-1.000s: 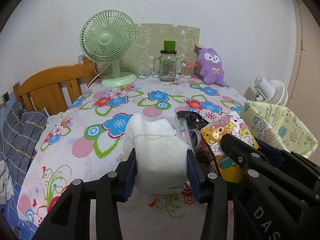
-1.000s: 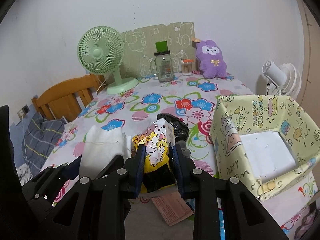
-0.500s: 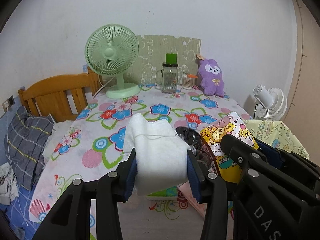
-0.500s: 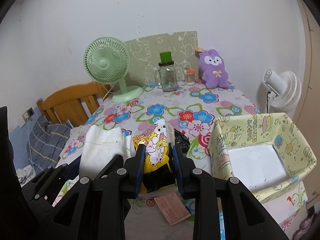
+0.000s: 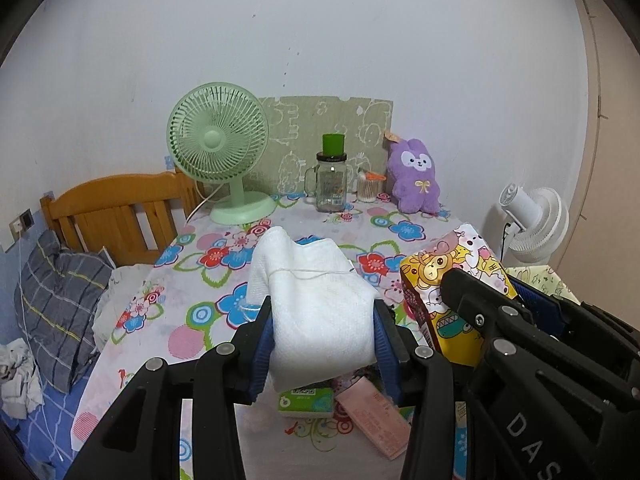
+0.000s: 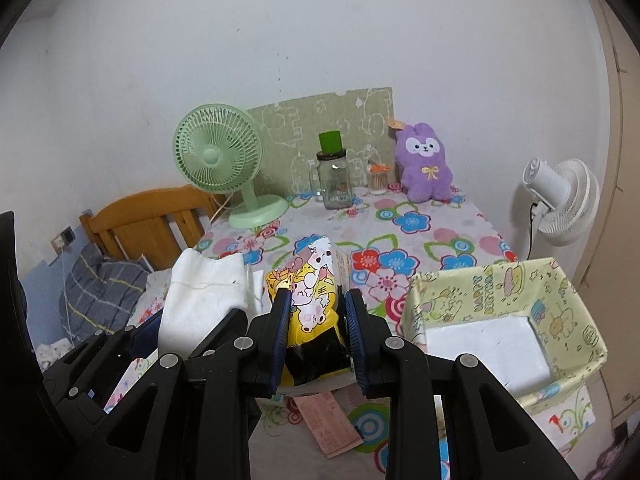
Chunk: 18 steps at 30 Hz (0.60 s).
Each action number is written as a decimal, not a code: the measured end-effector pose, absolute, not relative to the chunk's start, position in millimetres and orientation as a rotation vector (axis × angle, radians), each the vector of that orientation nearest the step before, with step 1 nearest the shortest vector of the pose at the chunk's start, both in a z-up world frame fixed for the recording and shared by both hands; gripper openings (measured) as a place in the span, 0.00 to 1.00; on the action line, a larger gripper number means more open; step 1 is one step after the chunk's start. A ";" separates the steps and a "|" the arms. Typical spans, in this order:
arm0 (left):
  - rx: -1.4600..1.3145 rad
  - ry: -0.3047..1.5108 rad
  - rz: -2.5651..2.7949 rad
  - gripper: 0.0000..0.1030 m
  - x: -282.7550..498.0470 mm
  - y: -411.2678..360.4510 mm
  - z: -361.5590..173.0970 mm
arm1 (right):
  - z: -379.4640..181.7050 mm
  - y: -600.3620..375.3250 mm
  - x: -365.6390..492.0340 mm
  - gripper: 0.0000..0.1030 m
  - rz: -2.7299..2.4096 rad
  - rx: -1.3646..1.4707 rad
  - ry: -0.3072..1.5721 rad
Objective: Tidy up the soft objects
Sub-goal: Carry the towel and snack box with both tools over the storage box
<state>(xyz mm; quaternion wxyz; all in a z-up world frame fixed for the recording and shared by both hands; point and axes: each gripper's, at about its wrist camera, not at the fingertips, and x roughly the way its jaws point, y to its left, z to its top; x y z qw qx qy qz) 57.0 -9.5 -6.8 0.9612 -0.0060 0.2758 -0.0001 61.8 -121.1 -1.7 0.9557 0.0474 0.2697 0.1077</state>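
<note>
left gripper (image 5: 323,322): fingers clamp the folded white cloth (image 5: 316,300), lifted clear of the worktop (image 5: 192,312)
right gripper (image 6: 316,330): fingers pinch the cartoon snack bag (image 6: 312,300)
step: carry both level over the paper-lined box (image 6: 576,304) at near right, lower inside before releasing

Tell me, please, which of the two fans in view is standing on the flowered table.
The mint-green desk fan, at the table's far left corner; the white fan stands off the table, beyond its right edge.
</note>
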 end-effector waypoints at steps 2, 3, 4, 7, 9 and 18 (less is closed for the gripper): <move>-0.015 0.555 -0.003 0.45 57.5 -12.8 -5.5 | 0.9 -124.8 61.5 0.30 0.219 0.089 0.541; -0.015 0.555 -0.004 0.45 58.4 -15.6 -5.6 | 1.7 -127.0 61.8 0.30 0.219 0.084 0.540; -0.015 0.556 -0.005 0.45 59.1 -17.9 -5.6 | 2.0 -128.6 62.2 0.30 0.218 0.081 0.541; -0.015 0.563 -0.011 0.45 62.5 -25.8 -7.4 | 2.0 -134.3 64.9 0.30 0.214 0.070 0.549; -0.012 0.564 -0.015 0.45 64.1 -30.4 -7.6 | 1.2 -138.9 66.9 0.30 0.210 0.065 0.553; 0.006 0.566 -0.063 0.45 78.7 -61.3 -9.0 | 1.1 -168.6 77.2 0.30 0.161 0.061 0.558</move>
